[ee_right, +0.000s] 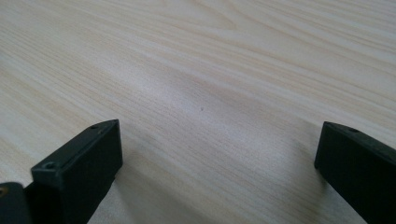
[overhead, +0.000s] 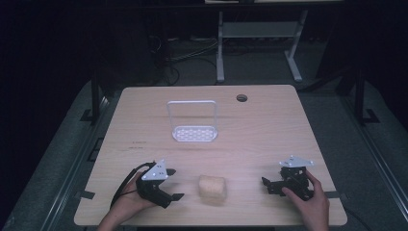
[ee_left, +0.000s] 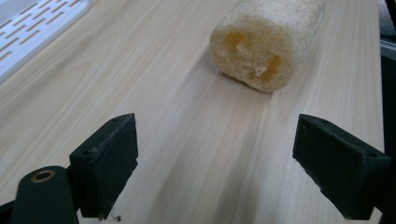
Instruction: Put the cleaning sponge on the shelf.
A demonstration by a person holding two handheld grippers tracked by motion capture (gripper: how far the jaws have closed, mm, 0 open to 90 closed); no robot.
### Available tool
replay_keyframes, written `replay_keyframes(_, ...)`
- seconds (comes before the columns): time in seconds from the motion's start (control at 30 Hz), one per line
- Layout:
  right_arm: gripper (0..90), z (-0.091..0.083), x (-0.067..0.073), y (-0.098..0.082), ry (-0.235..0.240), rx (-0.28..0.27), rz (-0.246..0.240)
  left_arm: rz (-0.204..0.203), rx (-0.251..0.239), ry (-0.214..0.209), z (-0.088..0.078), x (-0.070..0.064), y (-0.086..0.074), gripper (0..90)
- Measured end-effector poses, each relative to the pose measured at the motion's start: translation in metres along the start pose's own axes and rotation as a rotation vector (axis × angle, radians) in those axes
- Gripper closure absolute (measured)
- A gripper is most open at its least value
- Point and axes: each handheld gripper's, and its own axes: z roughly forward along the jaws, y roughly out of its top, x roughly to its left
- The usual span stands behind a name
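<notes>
We look down on a pale wooden table [overhead: 269, 139] with one loofah sponge [overhead: 212, 188] lying near its front edge, our landmark for everything else. One left gripper [overhead: 174, 184] sits just to the left of the loofah, held in the person's left hand [overhead: 126, 204], its jaws apart and pointing toward the sponge without touching it. One right gripper [overhead: 266, 185] sits well to the right of the loofah, held in the right hand [overhead: 310, 204], jaws also spread, holding nothing. Beyond the loofah, toward the far side of the table, stands one white rack [overhead: 193, 121] with an upright wire handle and a perforated base. Farther back and to the right of the loofah is one small round hole [overhead: 241, 98] in the tabletop.

The left gripper view adds what the high view cannot: the loofah's [ee_left: 266, 39] cut end faces us, fibrous, with yellowish hollows inside (two or three, blurred), and a slotted corner of the rack [ee_left: 32, 32] lies to its left. The right gripper view gives us bare wood grain between two wide-open black jaws.
</notes>
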Motion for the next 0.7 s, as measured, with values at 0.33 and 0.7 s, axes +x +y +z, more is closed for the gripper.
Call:
replay_keyframes(0.33, 0.7, 0.0, 0.0, 0.0, 0.0, 0.0, -0.001, 0.043, 0.003, -0.04, 0.008, -0.002, 0.013, 13.7)
replay_keyframes(0.7, 0.7, 0.0, 0.0, 0.0, 0.0, 0.0, 0.0, 0.08, 0.0, -0.075, 0.013, -0.003, 0.026, 13.7)
